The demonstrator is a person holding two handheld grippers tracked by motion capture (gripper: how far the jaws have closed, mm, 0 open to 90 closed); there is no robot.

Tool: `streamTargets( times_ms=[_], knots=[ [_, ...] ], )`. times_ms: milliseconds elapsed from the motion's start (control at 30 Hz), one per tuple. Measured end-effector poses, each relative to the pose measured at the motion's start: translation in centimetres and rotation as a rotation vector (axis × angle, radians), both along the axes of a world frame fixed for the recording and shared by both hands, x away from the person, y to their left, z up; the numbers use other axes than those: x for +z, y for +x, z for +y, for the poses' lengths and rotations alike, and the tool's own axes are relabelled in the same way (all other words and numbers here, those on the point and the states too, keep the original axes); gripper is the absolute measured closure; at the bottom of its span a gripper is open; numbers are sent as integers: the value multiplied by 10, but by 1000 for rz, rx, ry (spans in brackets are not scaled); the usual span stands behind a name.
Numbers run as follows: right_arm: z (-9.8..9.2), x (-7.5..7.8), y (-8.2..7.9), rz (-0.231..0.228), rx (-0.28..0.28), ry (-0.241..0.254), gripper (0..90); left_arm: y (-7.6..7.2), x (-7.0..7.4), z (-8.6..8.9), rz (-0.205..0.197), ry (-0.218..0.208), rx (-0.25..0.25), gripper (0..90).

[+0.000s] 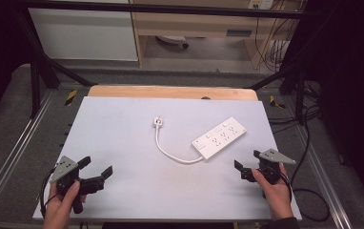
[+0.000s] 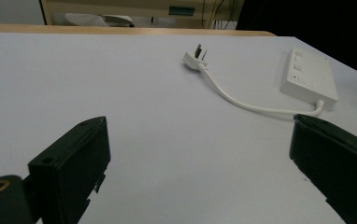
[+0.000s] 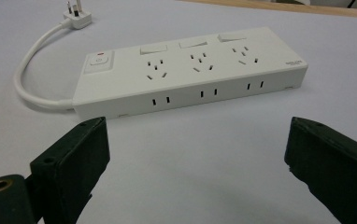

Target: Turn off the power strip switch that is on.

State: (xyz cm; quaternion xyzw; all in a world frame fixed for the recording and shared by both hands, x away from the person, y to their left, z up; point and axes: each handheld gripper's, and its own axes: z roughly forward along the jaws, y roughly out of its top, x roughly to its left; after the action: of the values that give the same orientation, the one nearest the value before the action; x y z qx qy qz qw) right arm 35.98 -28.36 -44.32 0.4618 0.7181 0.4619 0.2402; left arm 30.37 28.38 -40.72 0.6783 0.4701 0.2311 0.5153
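One pale grey table [image 1: 123,143] is seen from above, wooden edge at its far side, dark frame rails and floor cables around it. Lying flat on the table, right of centre, is a white power strip [image 1: 219,138], angled so its far end points up-right; in the right gripper view it [image 3: 190,70] is shown with three socket groups on top, three rocker switches along the far edge, a square master button with a red dot at the cord end, and slot pairs along the near side. A short white cord [image 1: 170,151] is curved from the strip's near-left end out to a white plug [image 1: 157,122], which is laid on the table left of the strip, prongs visible in the left gripper view [image 2: 194,59]. No containers are seen. The left gripper [image 1: 95,173] is held in a hand [image 1: 62,205] at the near-left corner, jaws spread wide, nothing between them, well apart from the strip. The right gripper [image 1: 247,162] is held in a hand [image 1: 278,193] at the near right, jaws likewise parted and empty, near the strip's near side but not touching it.
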Motion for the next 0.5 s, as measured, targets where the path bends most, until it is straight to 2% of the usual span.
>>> streamTargets(
  times_ms=[500],
  knots=[
    [0,2,-1,-13,-11,-6,72,1,-1,0,1,-4,5,52]
  ],
)
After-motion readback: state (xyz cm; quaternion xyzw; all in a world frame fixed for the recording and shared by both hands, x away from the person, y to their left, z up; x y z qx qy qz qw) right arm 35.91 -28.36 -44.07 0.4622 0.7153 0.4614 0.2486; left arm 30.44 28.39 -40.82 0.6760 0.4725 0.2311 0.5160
